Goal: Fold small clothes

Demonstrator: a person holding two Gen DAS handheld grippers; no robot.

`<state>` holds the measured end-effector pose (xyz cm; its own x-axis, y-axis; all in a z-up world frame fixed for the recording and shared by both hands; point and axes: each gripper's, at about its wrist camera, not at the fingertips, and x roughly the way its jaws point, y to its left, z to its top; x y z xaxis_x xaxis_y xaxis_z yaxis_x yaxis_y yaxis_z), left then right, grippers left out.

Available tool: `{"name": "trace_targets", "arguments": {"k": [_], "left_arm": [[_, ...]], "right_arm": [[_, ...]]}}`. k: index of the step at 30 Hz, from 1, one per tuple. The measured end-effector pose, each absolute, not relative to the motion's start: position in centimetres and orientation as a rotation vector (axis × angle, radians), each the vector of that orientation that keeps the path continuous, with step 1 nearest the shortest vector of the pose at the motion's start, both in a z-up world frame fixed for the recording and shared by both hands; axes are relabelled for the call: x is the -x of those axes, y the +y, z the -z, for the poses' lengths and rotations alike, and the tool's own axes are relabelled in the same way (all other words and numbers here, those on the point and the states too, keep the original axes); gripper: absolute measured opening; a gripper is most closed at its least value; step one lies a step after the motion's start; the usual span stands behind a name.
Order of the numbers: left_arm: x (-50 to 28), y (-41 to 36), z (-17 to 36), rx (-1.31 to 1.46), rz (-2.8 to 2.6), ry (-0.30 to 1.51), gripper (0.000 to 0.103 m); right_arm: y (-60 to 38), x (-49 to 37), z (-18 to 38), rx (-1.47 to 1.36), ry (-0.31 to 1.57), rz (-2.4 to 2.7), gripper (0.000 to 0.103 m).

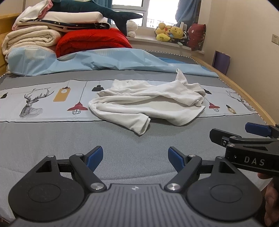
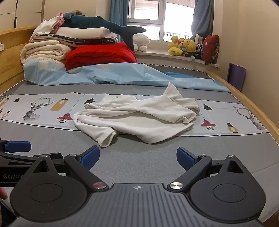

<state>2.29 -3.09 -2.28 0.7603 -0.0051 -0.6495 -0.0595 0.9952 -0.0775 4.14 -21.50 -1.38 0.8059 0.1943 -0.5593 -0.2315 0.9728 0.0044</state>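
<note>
We hold the left gripper [image 1: 134,158] low over the grey bed [image 1: 43,139], level and pointing toward the window, its blue pads [image 1: 94,158] spread wide with nothing between them. The right gripper [image 2: 137,158] sits just beside it at the same height and heading, its pads [image 2: 185,159] equally parted and empty; each tool's side shows at the edge of the other's view.

The shirt [image 1: 148,104], white and crumpled, lies ahead of both grippers near the middle of the bed, partly on the printed strip [image 1: 34,99] of deer and lamps. One sleeve [image 1: 137,122] trails toward us onto the grey cloth, and a corner of fabric stands up at the far right of the heap. Neither gripper touches it; bare grey bedding lies between.

Far left, behind the shirt, we see stacked blankets [image 1: 33,35] with a red quilt [image 1: 92,41] beside them and a plush shark [image 1: 97,10] on top. A blue sheet [image 1: 104,61] runs across behind the shirt. To the right, yellow toys [image 1: 169,32] sit on the sill, and a purple bag [image 1: 221,61] leans by the wall.
</note>
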Motion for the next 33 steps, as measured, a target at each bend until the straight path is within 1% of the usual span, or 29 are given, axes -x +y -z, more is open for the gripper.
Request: {"name": "trace_targets", "arguments": {"k": [19, 21, 24, 29, 33], "left_arm": [[-2.2, -3.1, 2.4, 0.095, -0.030, 0.706, 0.086], [-2.2, -3.1, 2.4, 0.094, -0.029, 0.706, 0.086], [-2.2, -3.0, 2.4, 0.092, -0.025, 0.702, 0.086], [-2.0, -3.0, 2.4, 0.083, -0.012, 0.691, 0.086], [-1.9, -3.1, 2.3, 0.074, -0.009, 0.680, 0.086]], "right_arm": [[-21.4, -4.0, 1.5, 0.063, 0.596, -0.232, 0.094], [-21.2, -4.0, 1.5, 0.066, 0.598, -0.239, 0.090], [-20.9, -4.0, 1.6, 0.078, 0.605, -0.239, 0.087], [-20.7, -4.1, 1.5, 0.081, 0.611, -0.242, 0.084], [-20.5, -4.1, 1.3, 0.081, 0.602, -0.264, 0.075]]}}
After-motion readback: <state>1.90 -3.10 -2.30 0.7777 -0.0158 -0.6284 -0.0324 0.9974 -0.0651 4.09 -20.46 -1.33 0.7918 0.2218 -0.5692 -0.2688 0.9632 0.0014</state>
